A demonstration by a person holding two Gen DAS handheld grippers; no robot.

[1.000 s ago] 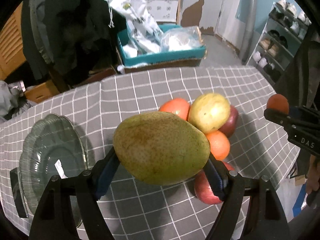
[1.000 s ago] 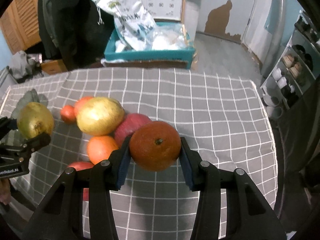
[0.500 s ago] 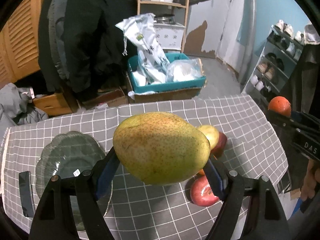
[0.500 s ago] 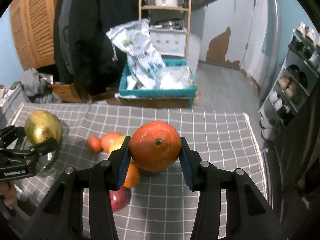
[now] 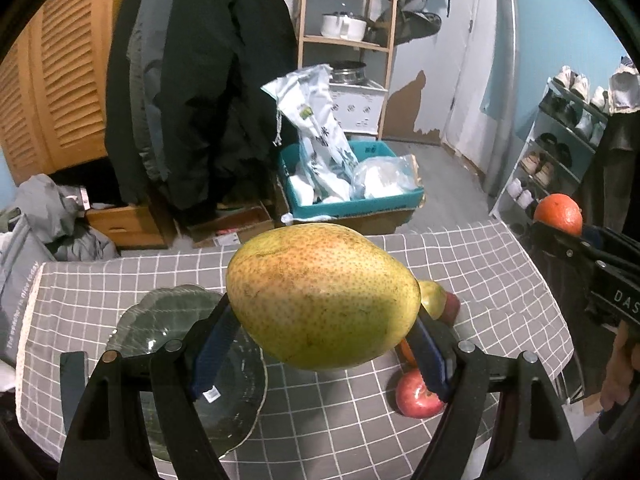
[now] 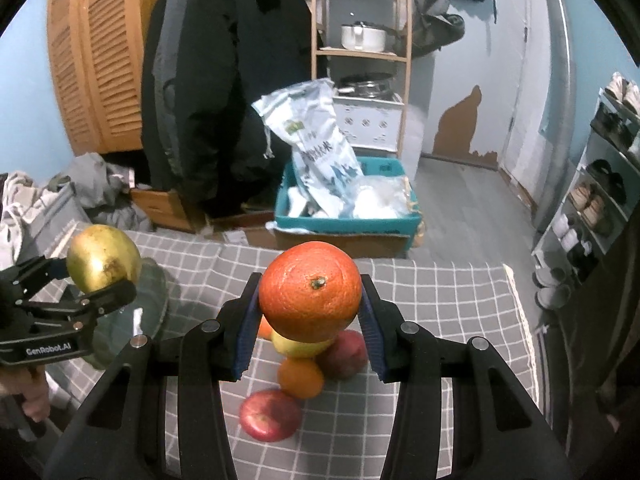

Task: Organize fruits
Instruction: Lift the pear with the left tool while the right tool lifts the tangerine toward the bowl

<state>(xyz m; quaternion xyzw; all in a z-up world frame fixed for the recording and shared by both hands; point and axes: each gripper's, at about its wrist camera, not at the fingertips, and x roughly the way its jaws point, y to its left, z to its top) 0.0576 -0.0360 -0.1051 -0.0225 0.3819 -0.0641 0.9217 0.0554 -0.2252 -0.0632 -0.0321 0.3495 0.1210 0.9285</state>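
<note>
My left gripper (image 5: 320,340) is shut on a large yellow-green pear (image 5: 324,296) and holds it high above the table. My right gripper (image 6: 310,332) is shut on an orange (image 6: 310,290), also held high. A green glass plate (image 5: 224,392) lies empty on the left of the grey checked cloth (image 5: 500,280). A pile of fruit stays on the cloth: a red apple (image 6: 270,414), a small orange (image 6: 300,376), a dark red apple (image 6: 346,354) and a yellow fruit (image 6: 298,346). The left gripper with the pear shows in the right wrist view (image 6: 102,258), over the plate's edge (image 6: 154,300).
Beyond the table's far edge stands a teal box (image 5: 352,200) with white bags on a cardboard carton. Dark coats (image 5: 208,80) hang behind, a wooden shelf (image 5: 348,40) holds a pot, and a shoe rack (image 5: 560,152) stands at the right. A phone (image 5: 74,384) lies left of the plate.
Both grippers have risen well above the table with their fruits still gripped. The fruit pile and plate look smaller and lower in both views.
</note>
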